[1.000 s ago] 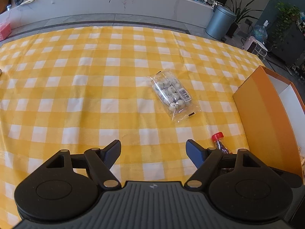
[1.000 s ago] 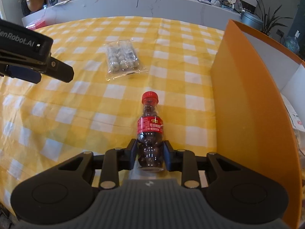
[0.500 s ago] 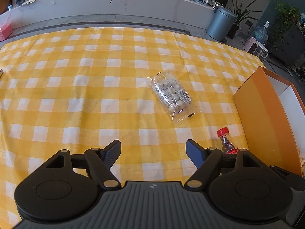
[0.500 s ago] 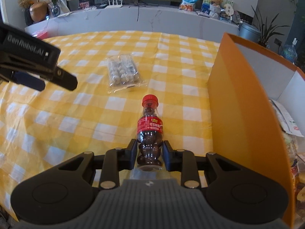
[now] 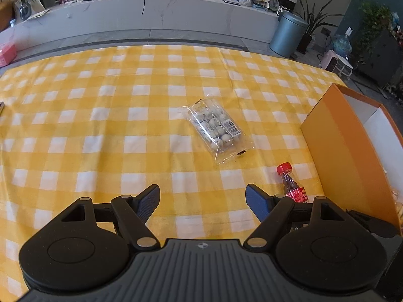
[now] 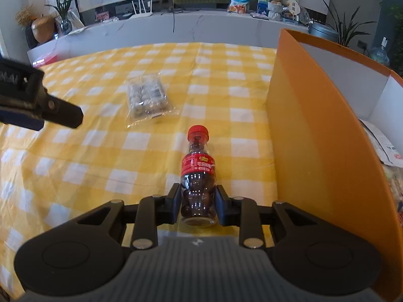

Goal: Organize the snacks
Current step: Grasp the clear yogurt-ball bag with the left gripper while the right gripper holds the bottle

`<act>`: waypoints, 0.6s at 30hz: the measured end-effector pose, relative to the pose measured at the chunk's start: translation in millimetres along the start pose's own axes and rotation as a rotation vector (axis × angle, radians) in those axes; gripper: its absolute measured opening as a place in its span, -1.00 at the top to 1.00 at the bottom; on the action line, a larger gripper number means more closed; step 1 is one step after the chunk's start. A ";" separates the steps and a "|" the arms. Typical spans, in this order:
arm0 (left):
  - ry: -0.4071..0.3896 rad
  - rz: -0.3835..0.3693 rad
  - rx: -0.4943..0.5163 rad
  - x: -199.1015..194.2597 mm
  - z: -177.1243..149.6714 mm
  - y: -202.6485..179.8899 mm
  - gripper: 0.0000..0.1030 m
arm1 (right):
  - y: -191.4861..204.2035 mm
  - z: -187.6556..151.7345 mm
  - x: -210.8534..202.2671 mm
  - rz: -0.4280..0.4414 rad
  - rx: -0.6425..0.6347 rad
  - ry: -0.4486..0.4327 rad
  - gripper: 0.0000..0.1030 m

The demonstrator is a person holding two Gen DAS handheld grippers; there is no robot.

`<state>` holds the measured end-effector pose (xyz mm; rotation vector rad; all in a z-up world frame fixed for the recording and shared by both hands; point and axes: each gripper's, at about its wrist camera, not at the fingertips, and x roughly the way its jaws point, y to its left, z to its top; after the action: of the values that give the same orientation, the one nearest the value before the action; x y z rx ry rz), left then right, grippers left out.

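Observation:
My right gripper (image 6: 197, 200) is shut on a small cola-shaped bottle (image 6: 199, 173) with a red cap and red label, held above the yellow checked tablecloth next to the orange box (image 6: 314, 136). The bottle also shows in the left wrist view (image 5: 291, 185), beside the box (image 5: 345, 151). A clear bag of round grey-white snacks (image 5: 216, 128) lies on the cloth ahead of my left gripper (image 5: 202, 197), which is open and empty. The bag also shows in the right wrist view (image 6: 147, 99), with my left gripper (image 6: 42, 105) at the left edge.
The orange box has a white inside with packets (image 6: 385, 146) lying in it. A grey counter (image 5: 151, 12) runs behind the table, with a grey bin (image 5: 288, 34) and plants at the right. A pink box (image 5: 6, 54) sits far left.
My right gripper has risen with the bottle beside the orange box wall, so more of the box's inside shows. My left gripper stays open and has lifted slightly.

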<state>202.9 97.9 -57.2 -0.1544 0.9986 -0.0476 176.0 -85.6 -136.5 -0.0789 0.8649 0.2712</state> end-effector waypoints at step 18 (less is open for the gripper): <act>0.054 0.068 -0.089 43.4 43.8 -29.8 -0.77 | -0.5 -5.0 0.2 0.029 -0.022 -0.023 0.47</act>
<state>264.1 68.3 -65.6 -0.2017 1.0596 0.0552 172.6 -86.9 -140.0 -0.0832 0.8412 0.3087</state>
